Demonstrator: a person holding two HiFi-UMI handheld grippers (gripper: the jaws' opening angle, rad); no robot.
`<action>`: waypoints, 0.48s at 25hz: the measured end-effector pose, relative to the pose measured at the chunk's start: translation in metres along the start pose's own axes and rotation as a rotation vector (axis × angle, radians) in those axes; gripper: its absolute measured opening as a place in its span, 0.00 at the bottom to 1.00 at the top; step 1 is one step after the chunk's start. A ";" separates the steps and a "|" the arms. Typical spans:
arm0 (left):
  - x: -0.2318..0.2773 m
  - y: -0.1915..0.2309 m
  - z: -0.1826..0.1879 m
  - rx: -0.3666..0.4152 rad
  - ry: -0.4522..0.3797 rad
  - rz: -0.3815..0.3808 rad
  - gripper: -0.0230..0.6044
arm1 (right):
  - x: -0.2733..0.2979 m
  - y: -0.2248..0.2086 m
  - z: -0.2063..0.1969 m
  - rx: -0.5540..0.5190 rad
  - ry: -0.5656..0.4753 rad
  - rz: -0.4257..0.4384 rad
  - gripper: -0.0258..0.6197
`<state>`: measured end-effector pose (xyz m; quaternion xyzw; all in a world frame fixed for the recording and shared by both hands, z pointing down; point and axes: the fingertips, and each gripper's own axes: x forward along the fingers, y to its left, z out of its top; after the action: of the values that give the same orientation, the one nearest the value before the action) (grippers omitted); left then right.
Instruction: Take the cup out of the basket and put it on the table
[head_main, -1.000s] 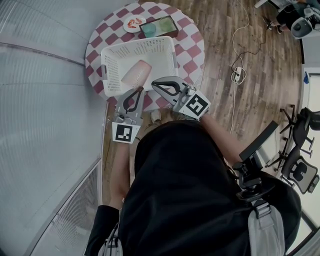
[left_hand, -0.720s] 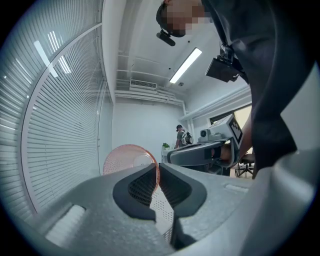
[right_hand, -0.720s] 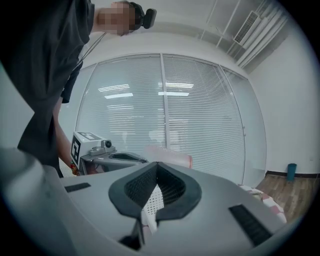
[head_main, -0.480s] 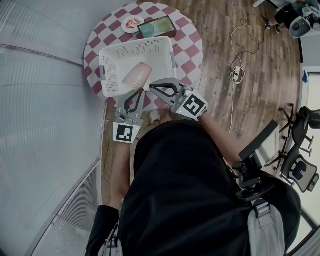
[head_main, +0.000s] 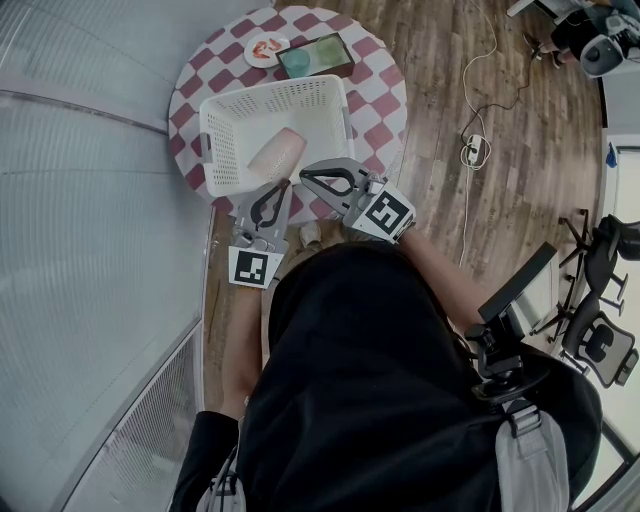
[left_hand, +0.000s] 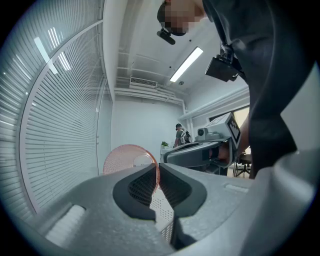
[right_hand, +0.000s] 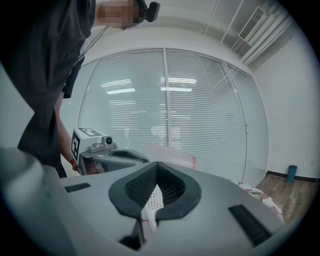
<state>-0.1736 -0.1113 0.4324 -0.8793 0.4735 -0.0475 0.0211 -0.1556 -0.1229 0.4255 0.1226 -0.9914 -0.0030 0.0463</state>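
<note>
Pinching the basket rim — fingers of left gripper and right gripper — cup inside.

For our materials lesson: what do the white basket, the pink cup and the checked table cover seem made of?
The white perforated basket looks like matt moulded plastic: thin stiff walls with regular holes. The pink translucent cup is probably plastic, since light shows through it. The red-and-white checked table cover could be cloth or vinyl; unclear.

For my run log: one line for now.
left gripper: shut on basket rim | right gripper: same | cup: lying in basket
</note>
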 end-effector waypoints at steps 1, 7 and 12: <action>0.000 0.000 0.000 0.000 0.001 0.000 0.07 | 0.000 0.000 0.000 0.002 0.001 -0.002 0.05; 0.000 0.001 0.001 0.004 0.001 -0.003 0.07 | 0.000 0.000 -0.001 0.004 0.013 -0.001 0.05; -0.001 0.000 -0.001 0.003 0.009 -0.008 0.07 | 0.000 0.002 -0.002 0.016 0.016 0.007 0.05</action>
<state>-0.1737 -0.1104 0.4336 -0.8810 0.4698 -0.0520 0.0200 -0.1560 -0.1206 0.4280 0.1193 -0.9914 0.0063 0.0531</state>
